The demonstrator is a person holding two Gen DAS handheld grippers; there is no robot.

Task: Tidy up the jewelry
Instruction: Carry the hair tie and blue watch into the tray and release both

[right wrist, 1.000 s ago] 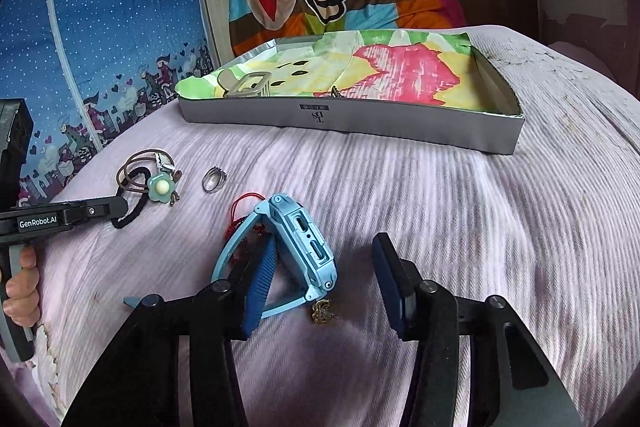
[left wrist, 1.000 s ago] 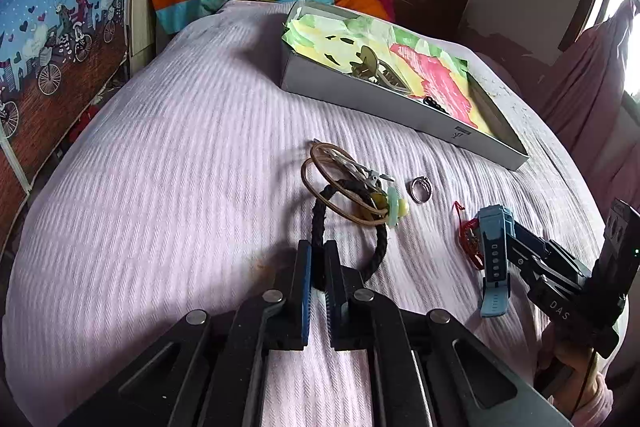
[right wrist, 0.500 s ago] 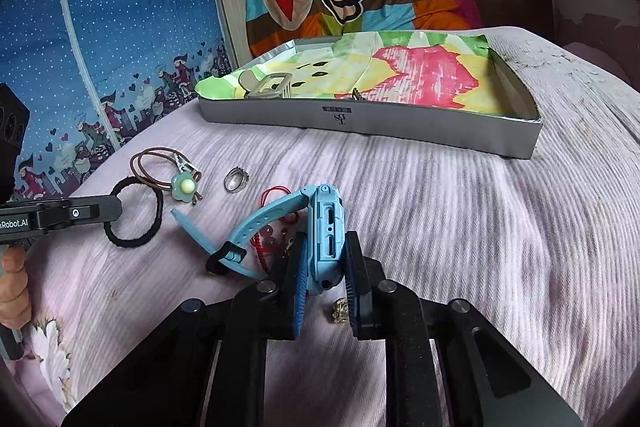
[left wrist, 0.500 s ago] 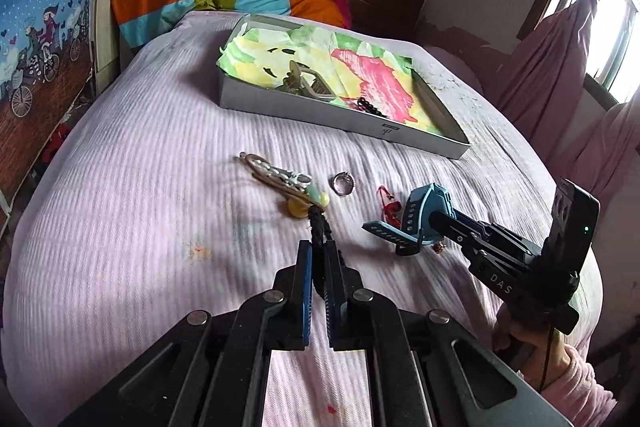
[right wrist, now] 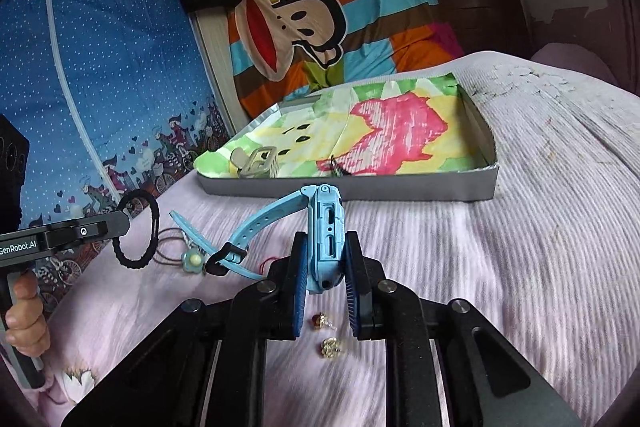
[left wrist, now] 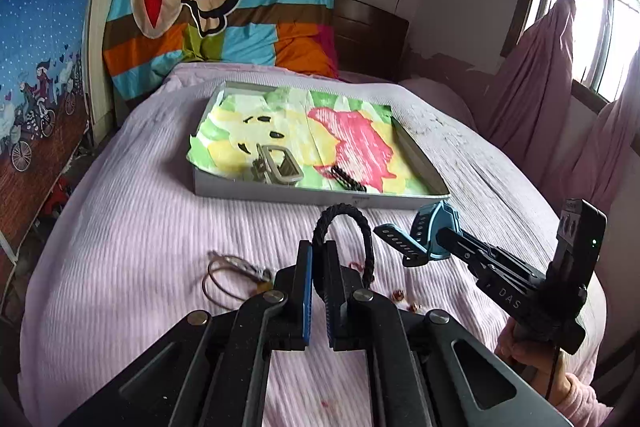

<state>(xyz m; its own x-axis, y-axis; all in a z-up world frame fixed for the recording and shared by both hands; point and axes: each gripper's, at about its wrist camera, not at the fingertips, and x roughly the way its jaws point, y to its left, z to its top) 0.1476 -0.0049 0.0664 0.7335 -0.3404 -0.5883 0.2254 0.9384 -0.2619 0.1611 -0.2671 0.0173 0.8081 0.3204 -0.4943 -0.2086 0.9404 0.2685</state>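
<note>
Both lifted clear, left gripper (left wrist: 317, 259) pinching black bracelet (left wrist: 347, 227), right gripper (right wrist: 326, 263) clamping blue watch (right wrist: 326, 227)

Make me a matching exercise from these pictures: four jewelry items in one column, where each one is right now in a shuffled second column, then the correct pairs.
Items
1. black braided band
2. blue watch
3. silver buckle
4. gold earrings

Places
A. lying in the gray tray
B. clamped in the right tool
C. loose on the pink bedspread
D. pinched in the left tool

Pairs: 1-D, 2-B, 3-A, 4-C
</note>
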